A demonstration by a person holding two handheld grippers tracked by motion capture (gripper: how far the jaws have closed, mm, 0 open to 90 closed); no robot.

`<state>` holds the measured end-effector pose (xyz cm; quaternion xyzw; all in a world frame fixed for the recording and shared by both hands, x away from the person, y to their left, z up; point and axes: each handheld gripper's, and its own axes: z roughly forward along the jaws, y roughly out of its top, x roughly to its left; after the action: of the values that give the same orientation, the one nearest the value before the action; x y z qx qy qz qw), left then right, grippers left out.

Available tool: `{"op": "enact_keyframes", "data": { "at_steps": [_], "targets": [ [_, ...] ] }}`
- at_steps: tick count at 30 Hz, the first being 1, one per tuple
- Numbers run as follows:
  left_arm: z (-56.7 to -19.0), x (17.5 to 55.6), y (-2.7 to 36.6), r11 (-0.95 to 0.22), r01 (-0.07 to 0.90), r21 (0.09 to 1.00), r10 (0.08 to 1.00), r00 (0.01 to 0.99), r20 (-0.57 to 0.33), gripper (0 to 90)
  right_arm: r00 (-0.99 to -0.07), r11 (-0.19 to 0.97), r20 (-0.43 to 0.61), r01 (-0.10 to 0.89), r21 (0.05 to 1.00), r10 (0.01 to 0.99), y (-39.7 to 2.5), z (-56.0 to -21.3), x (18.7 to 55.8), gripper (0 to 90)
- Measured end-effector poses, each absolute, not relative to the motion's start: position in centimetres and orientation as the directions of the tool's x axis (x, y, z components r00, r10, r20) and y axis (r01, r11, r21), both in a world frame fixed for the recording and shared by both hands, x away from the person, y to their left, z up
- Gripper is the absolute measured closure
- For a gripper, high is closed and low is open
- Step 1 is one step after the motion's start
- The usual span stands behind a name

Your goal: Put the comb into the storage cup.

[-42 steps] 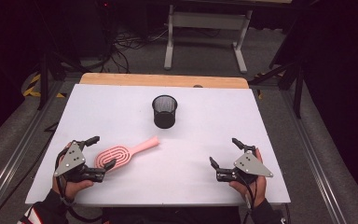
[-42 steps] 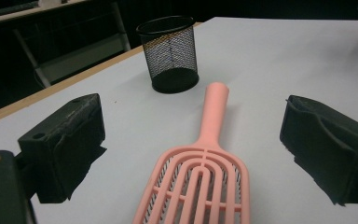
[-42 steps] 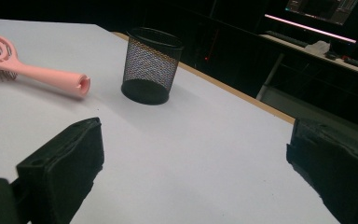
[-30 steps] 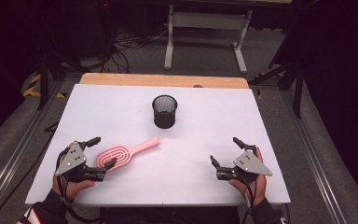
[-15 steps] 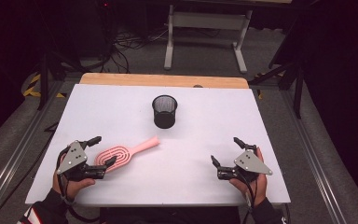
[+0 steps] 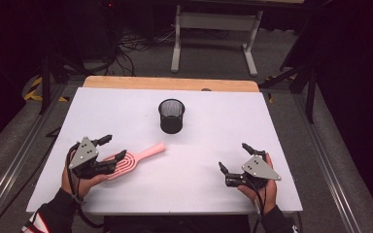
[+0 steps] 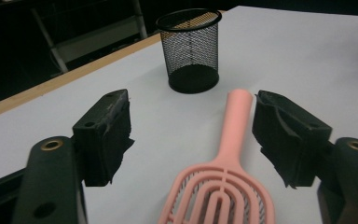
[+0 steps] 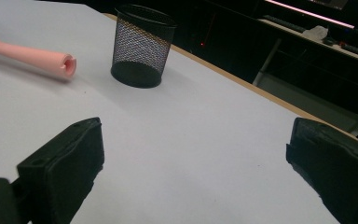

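Left tool (image 6: 108,150) wide open, straddling pink plastic vented hairbrush (image 7: 226,179) lying flat on white surface (image 6: 213,145) | handle points away toward black mesh cup (image 6: 171,115) | right tool (image 6: 235,162) open, well apart.

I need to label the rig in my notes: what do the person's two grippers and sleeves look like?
Both the left gripper and the right gripper are black, each topped by a grey three-cornered plate with small holes. Their fingers are blocky black pads. A black cable trails from each. The sleeves are dark, the left one with red-and-white trim.
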<state>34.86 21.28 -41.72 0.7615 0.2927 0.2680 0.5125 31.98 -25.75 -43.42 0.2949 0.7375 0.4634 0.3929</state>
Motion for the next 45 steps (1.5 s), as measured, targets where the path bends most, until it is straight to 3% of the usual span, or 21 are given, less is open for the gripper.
{"op": "enact_keyframes", "data": {
  "at_steps": [4, 9, 16, 30, 34, 45],
  "targets": [
    [-41.3, 35.9, 20.3, -0.313, 0.206, 0.927, 0.723, 0.684, 0.091, 45.1, -0.516, 0.406, -0.312, 0.077, 0.911, 0.798, -25.7, -43.5, 32.1, 4.9],
    [-41.0, 36.9, 18.8, -0.378, 0.224, 0.899, 0.694, 0.711, 0.115, 73.3, -0.521, 0.421, -0.321, 0.084, 0.903, 0.791, -25.6, -43.7, 32.2, 5.3],
    [-40.9, 39.0, 15.9, -0.446, 0.312, 0.839, 0.674, 0.733, 0.086, 88.9, -0.524, 0.426, -0.32, 0.091, 0.9, 0.789, -25.7, -43.7, 32.3, 5.4],
    [-42.2, 41.9, 11.3, -0.571, 0.472, 0.671, 0.681, 0.729, 0.066, 90.0, -0.543, 0.441, -0.318, 0.111, 0.89, 0.777, -25.8, -43.9, 32.4, 6.1],
    [-42.6, 42.4, 10.6, -0.598, 0.47, 0.649, 0.681, 0.725, 0.104, 90.0, -0.553, 0.45, -0.32, 0.113, 0.886, 0.769, -25.7, -43.9, 32.4, 6.1],
    [-43.4, 43.0, 9.5, -0.641, 0.478, 0.601, 0.655, 0.749, 0.104, 90.0, -0.568, 0.473, -0.336, 0.108, 0.874, 0.751, -25.5, -44.0, 32.4, 6.1]
  ]
}}
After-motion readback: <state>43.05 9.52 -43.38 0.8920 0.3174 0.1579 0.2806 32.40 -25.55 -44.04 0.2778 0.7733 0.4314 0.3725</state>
